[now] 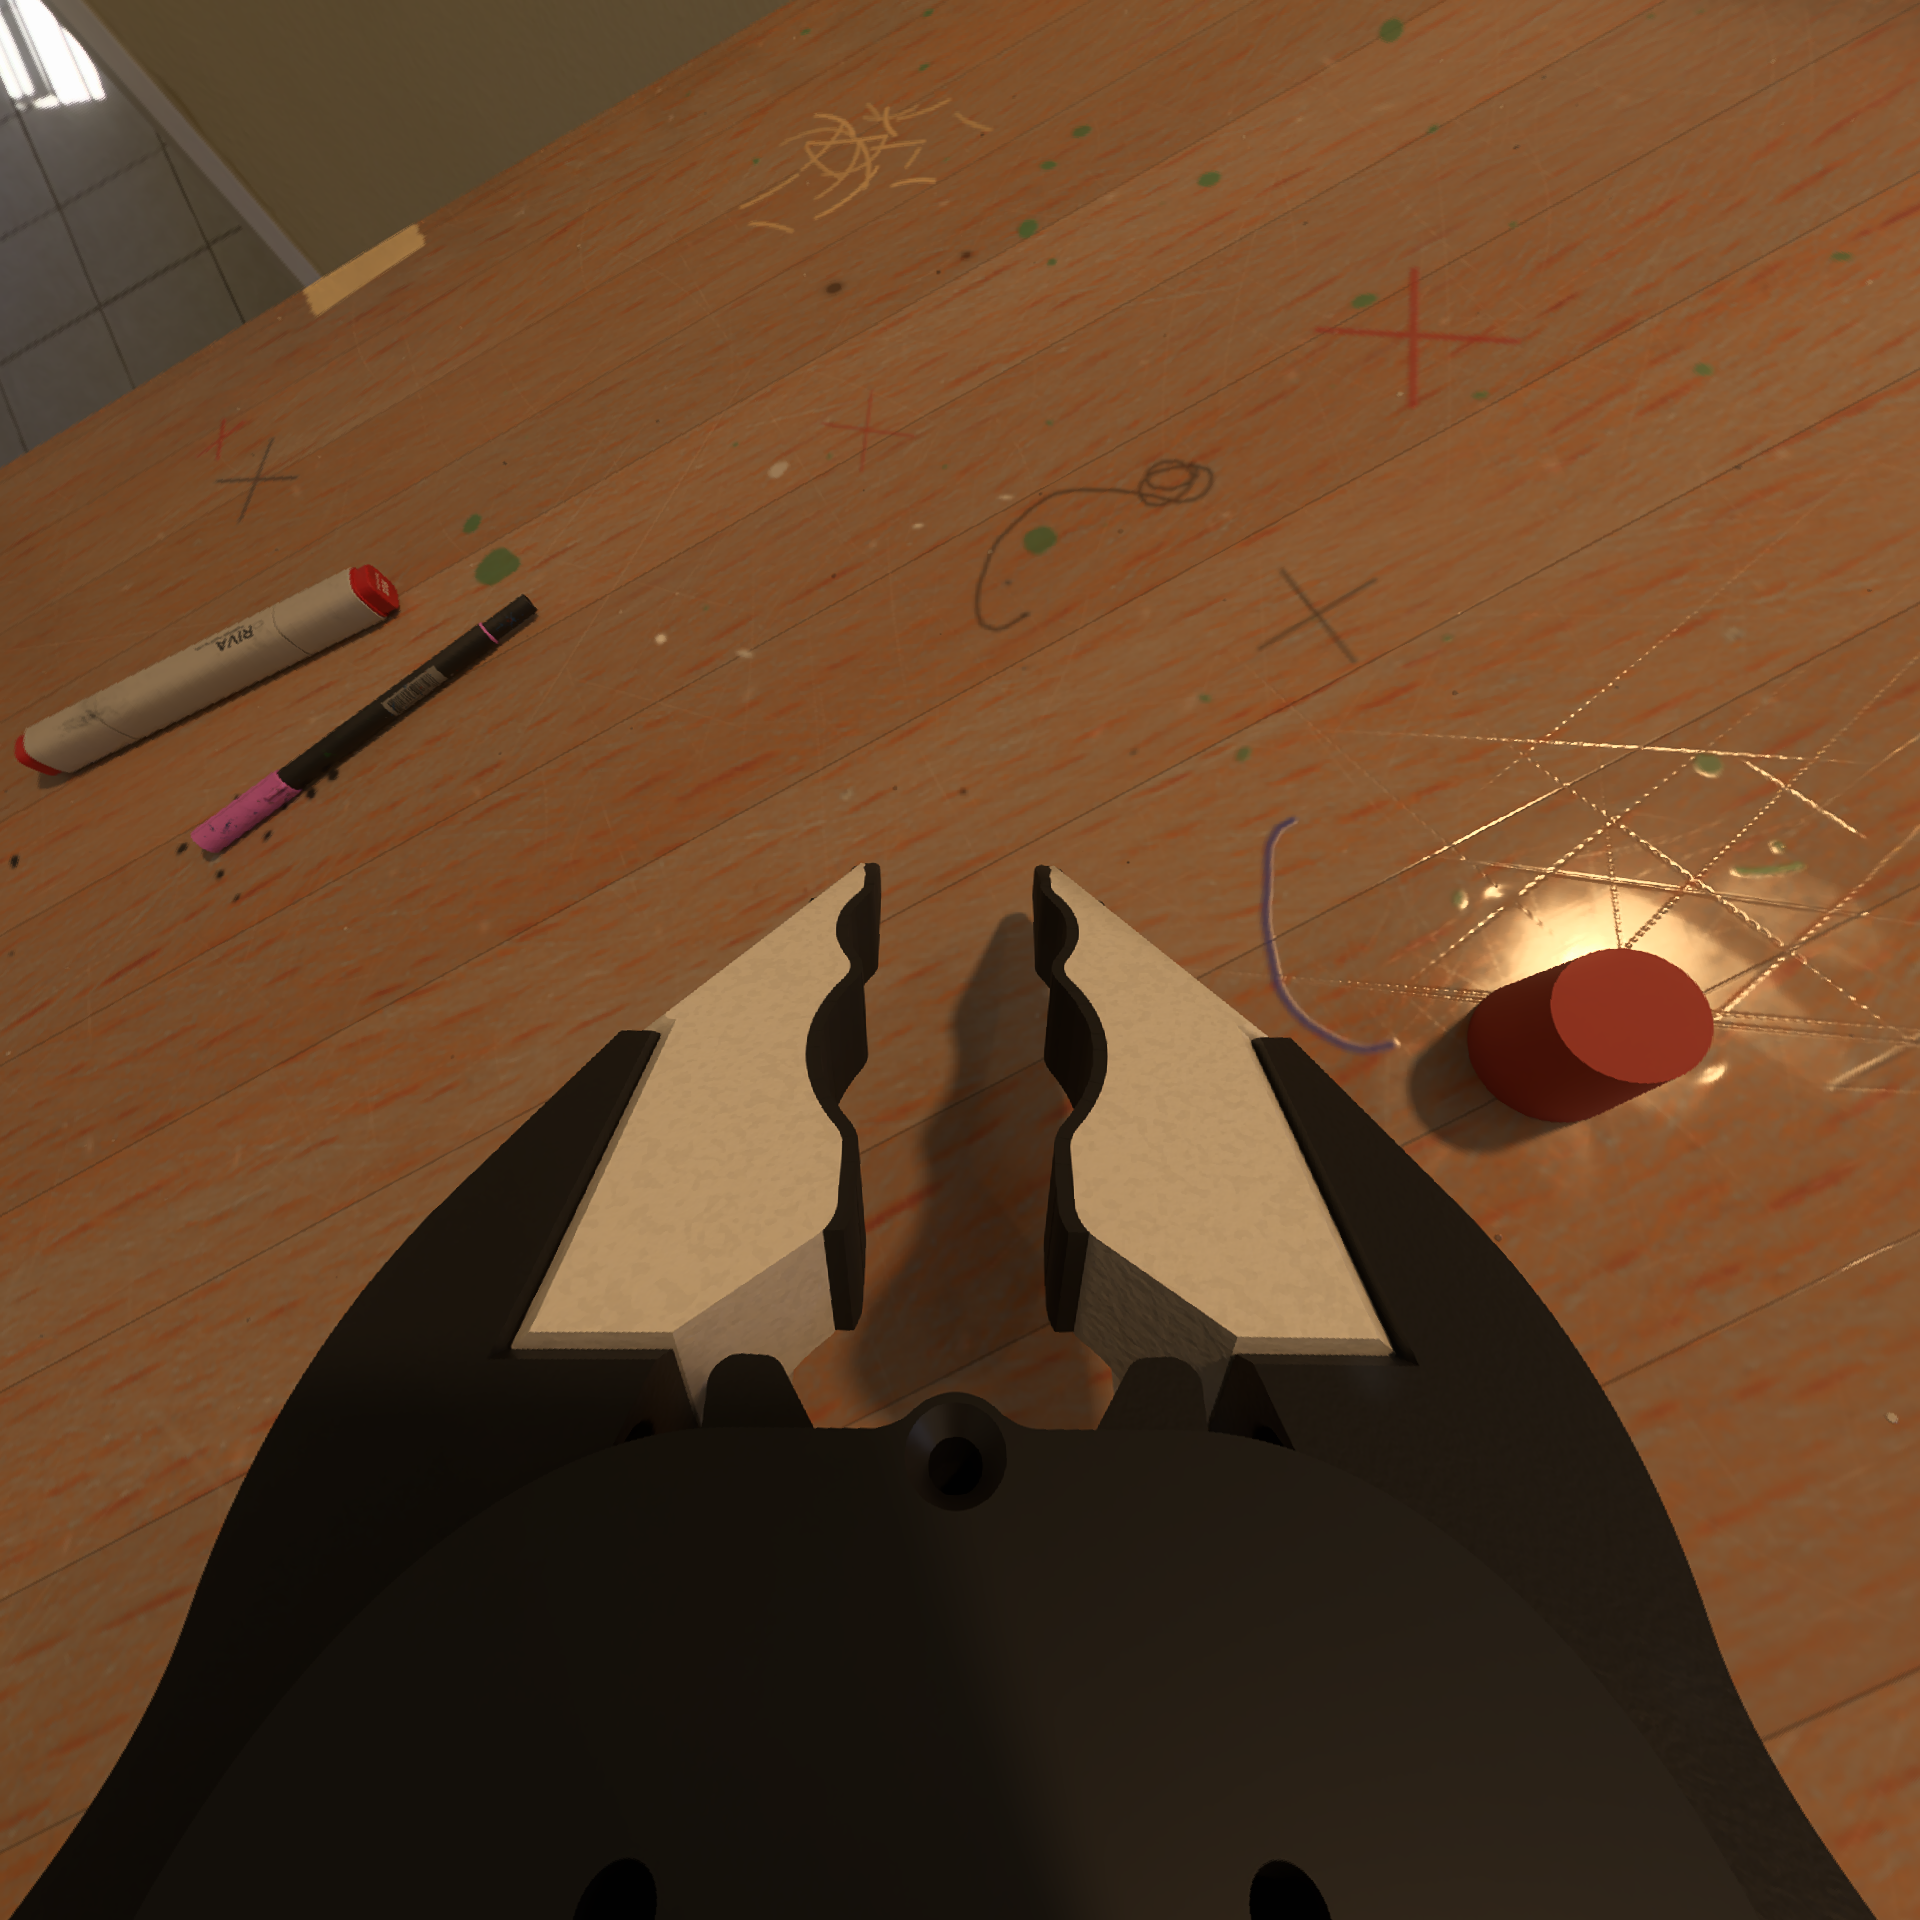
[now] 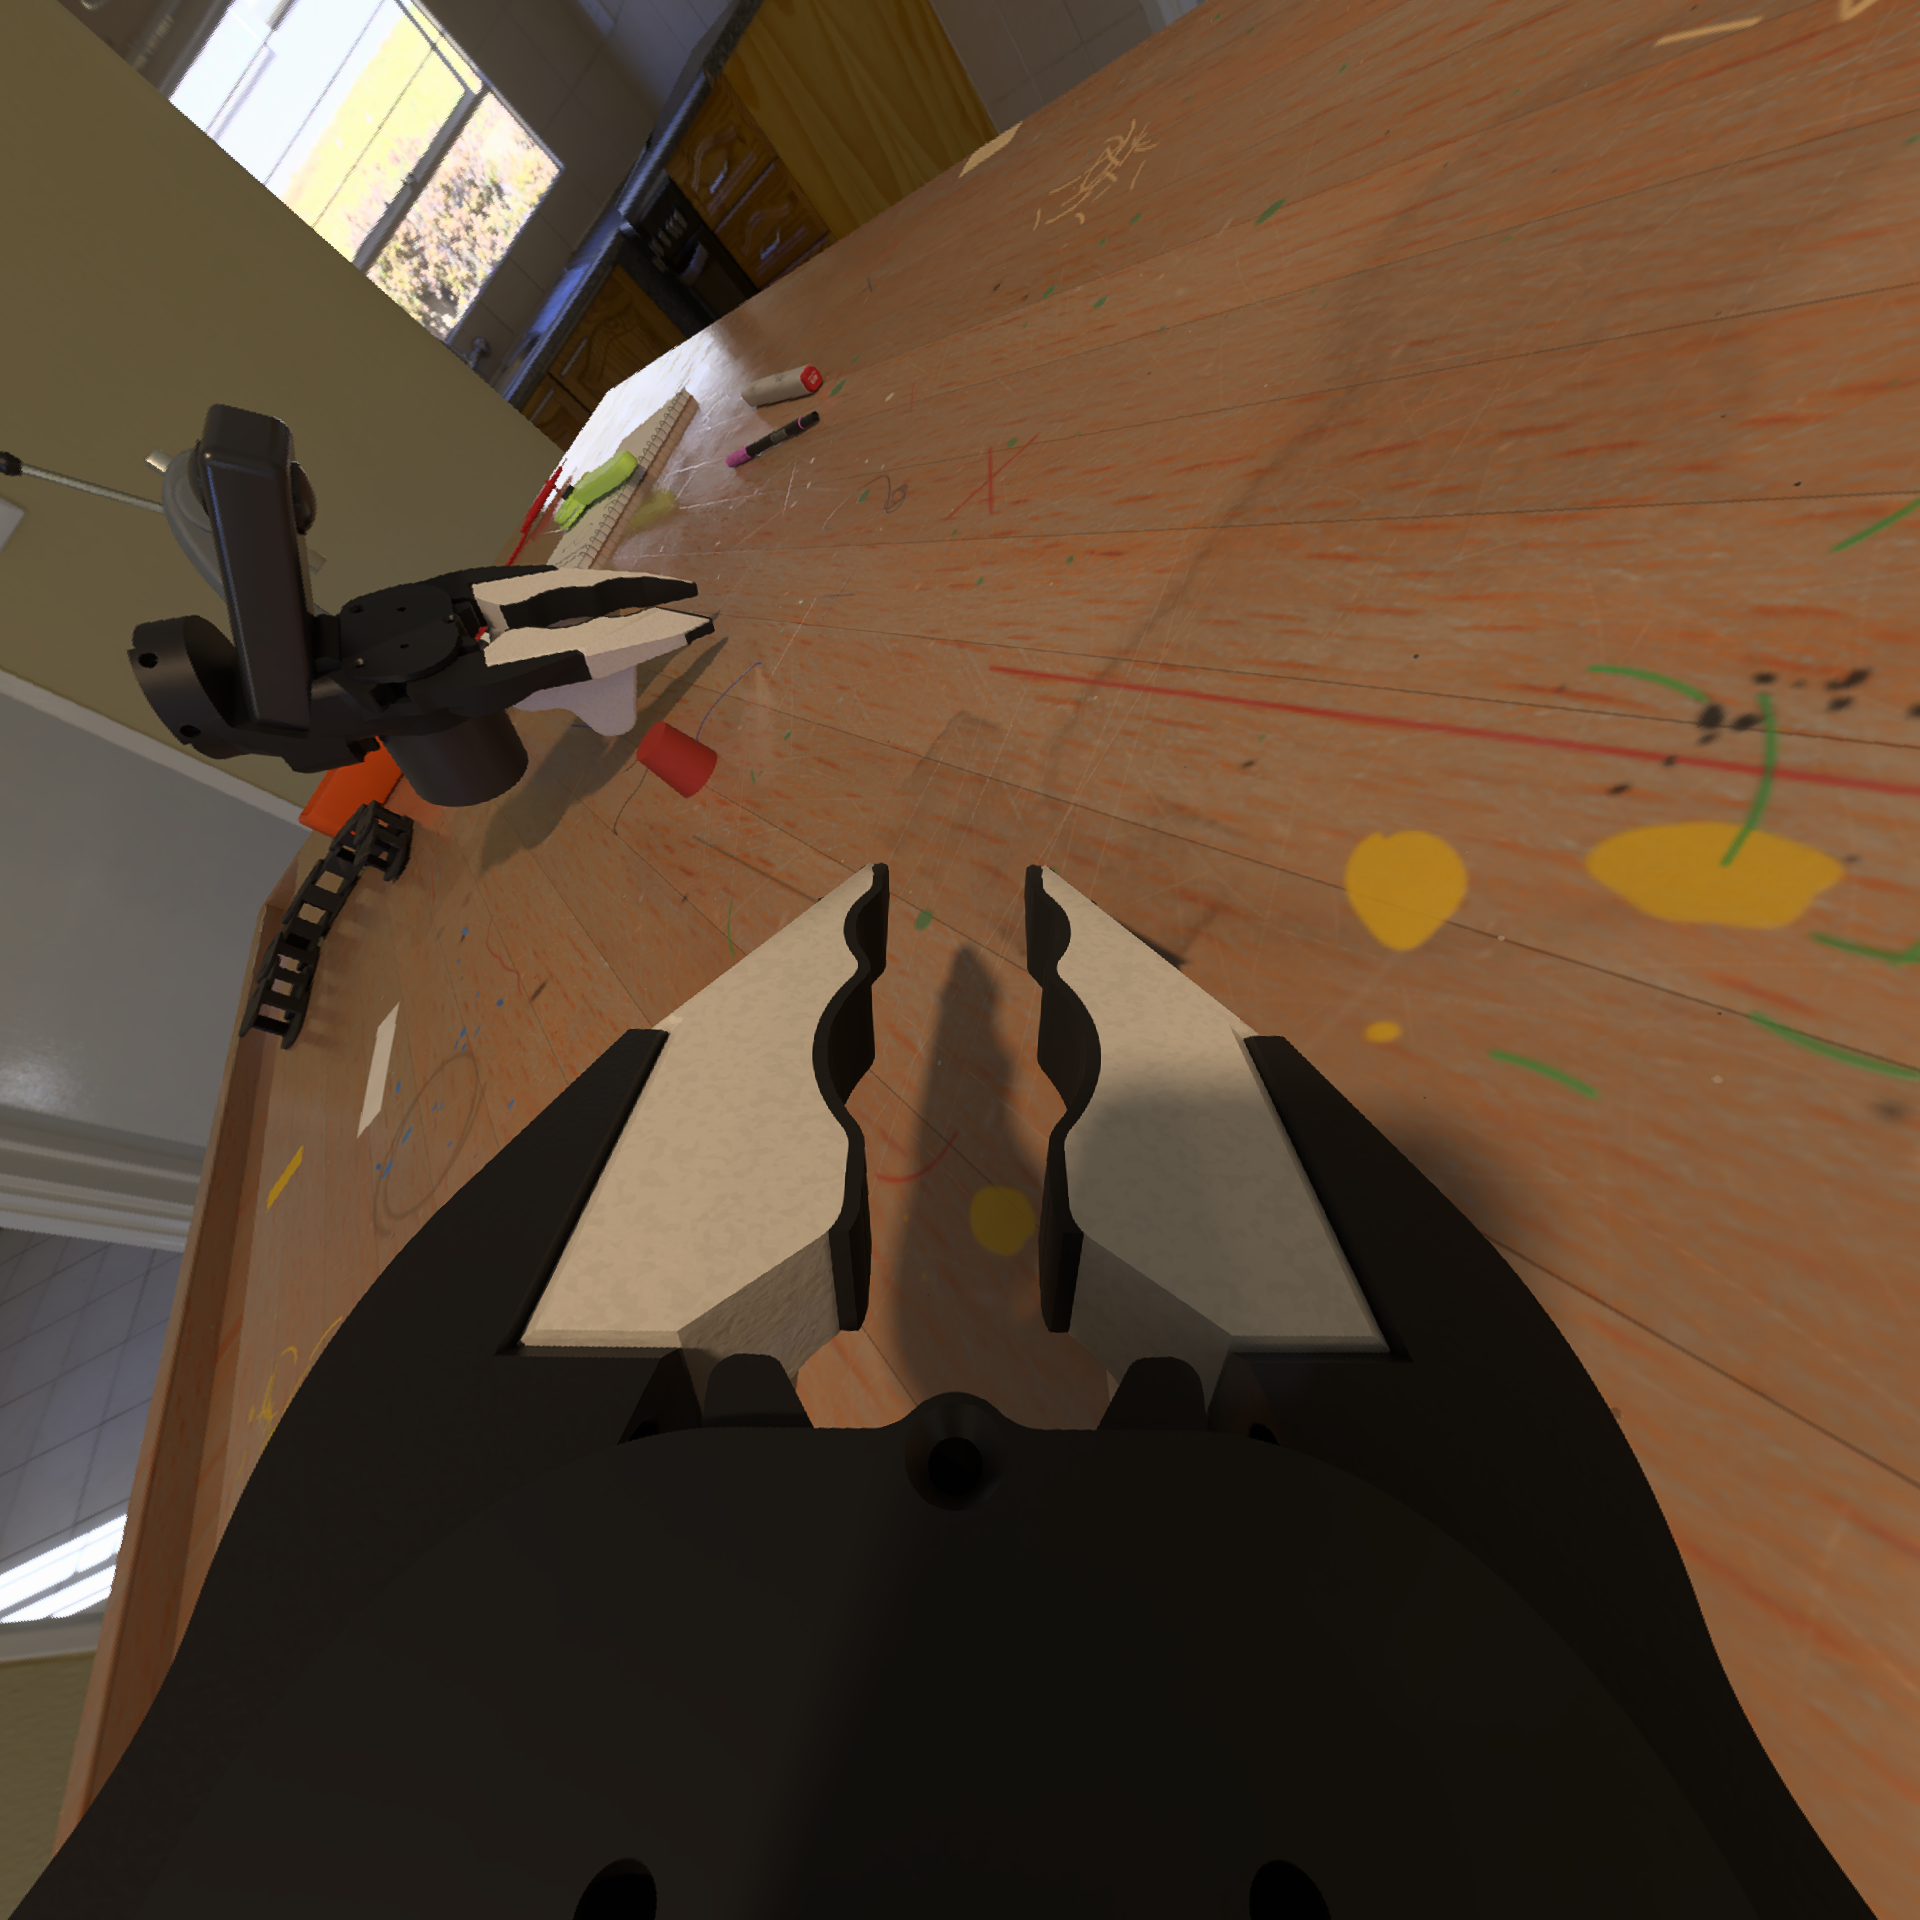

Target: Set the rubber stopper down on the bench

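Note:
The red rubber stopper lies on its side on the wooden bench, to the right of my left gripper. The left gripper is open and empty, above the bench, with the stopper apart from its fingers. In the right wrist view the stopper lies on the bench just below the left gripper. My right gripper is open and empty, hovering over the bench some way from the stopper.
A white marker with red caps and a black pen with a pink end lie at the left. In the right wrist view a black cable chain, an orange object, a notebook with a green object sit near the bench edge.

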Motion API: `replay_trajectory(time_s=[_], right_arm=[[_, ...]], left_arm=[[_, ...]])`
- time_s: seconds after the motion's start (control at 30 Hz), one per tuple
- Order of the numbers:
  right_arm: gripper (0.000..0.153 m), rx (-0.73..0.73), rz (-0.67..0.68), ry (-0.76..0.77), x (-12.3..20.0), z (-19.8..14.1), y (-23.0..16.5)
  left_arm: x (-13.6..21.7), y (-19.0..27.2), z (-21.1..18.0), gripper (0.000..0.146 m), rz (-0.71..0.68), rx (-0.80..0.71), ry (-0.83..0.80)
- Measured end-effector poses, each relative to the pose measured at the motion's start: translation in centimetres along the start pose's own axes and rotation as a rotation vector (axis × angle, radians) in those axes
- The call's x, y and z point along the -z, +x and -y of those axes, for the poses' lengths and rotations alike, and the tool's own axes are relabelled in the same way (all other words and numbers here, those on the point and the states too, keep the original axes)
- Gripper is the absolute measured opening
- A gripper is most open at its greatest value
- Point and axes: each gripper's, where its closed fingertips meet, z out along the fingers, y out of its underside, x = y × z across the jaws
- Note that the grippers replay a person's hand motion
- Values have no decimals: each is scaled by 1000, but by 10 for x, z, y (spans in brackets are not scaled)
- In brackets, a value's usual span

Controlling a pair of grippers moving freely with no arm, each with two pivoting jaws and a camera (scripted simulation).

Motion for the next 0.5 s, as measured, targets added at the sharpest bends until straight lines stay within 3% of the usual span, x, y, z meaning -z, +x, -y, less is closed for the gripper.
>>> replay_trajectory(time_s=[0.5], right_arm=[[26,-6,6,2,1,0,-1]], left_arm=[[-1,1,-1,29,1,-9,-7]])
